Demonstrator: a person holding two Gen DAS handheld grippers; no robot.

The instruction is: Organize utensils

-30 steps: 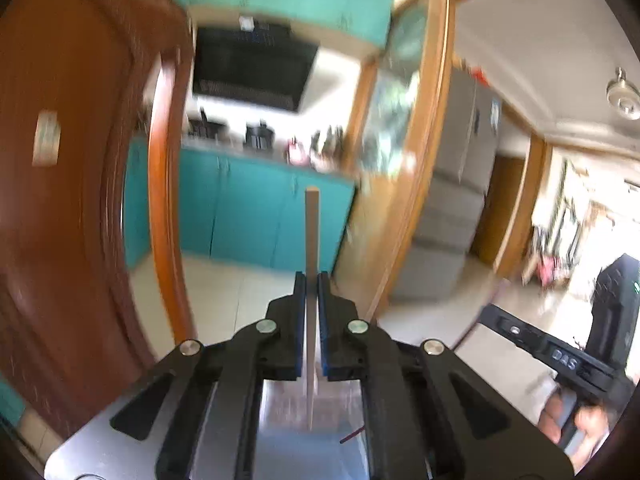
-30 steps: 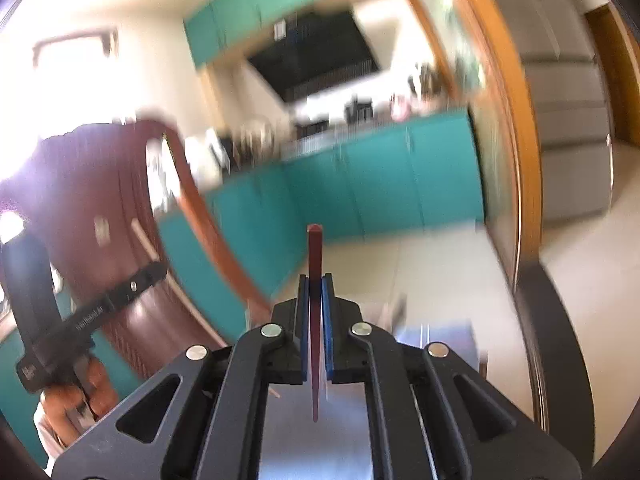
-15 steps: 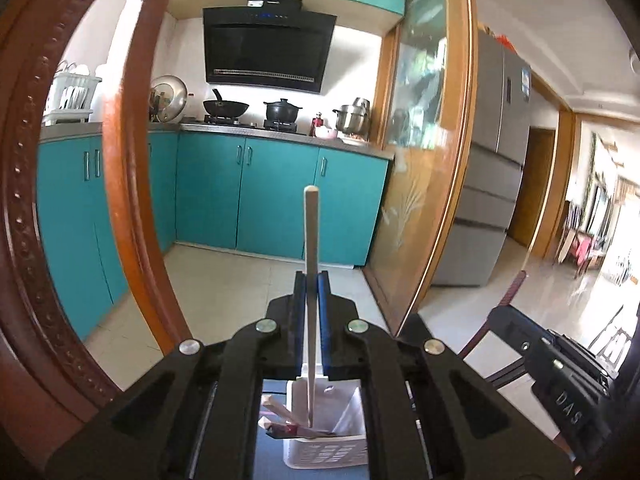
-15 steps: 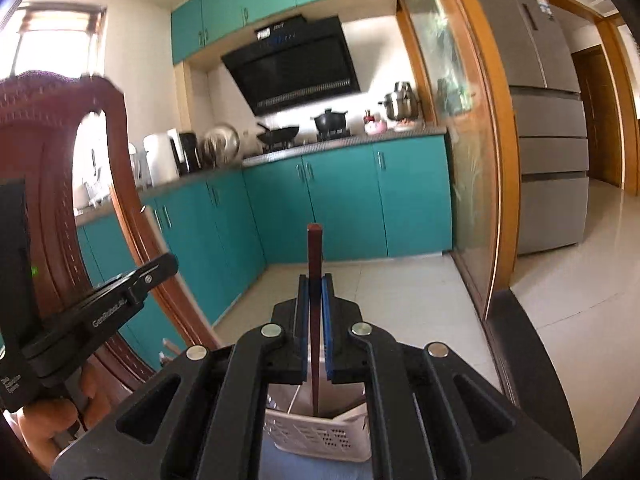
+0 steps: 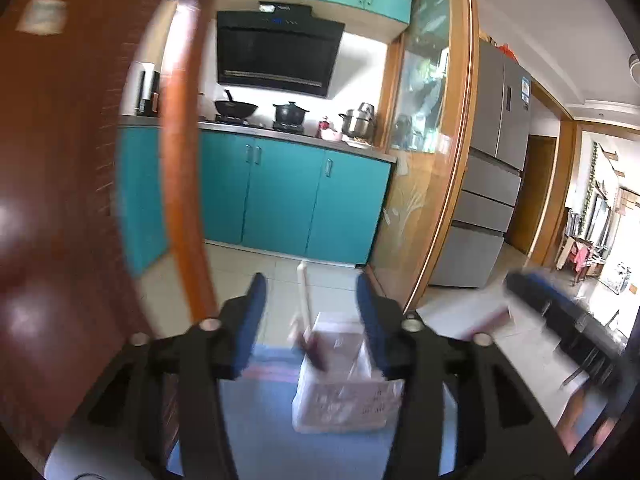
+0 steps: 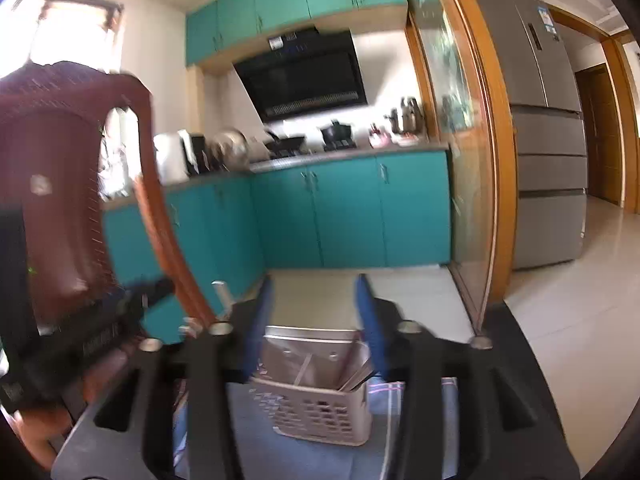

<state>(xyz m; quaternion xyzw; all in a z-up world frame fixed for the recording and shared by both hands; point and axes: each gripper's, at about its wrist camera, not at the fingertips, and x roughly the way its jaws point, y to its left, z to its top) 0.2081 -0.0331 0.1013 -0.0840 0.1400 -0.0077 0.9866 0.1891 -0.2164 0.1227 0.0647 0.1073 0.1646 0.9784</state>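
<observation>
Both grippers have just sprung open and let go of the chopsticks they were clamping a second ago, and both have dipped lower over the basket. So the left gripper (image 5: 310, 308) now has its blue pads spread wide with nothing pressed between them, and the right gripper (image 6: 316, 312) looks the same, jaws apart and empty.

From the left one, the pale chopstick (image 5: 303, 300) is dropping between the jaws, near upright with its top leaning slightly left, its lower end heading into the white basket (image 5: 344, 404). It's blurry, so I can't say it has settled. The dark red chopstick (image 5: 314, 354) lies tilted at the basket's near left rim.

From the right one, the basket (image 6: 320, 412) sits straight ahead and just below the open jaws, on the blue cloth (image 6: 256, 452), with several sticks standing inside and leaning right.

Looks to me like both hands are about equally close, so the basket is dead ahead and under for either.
</observation>
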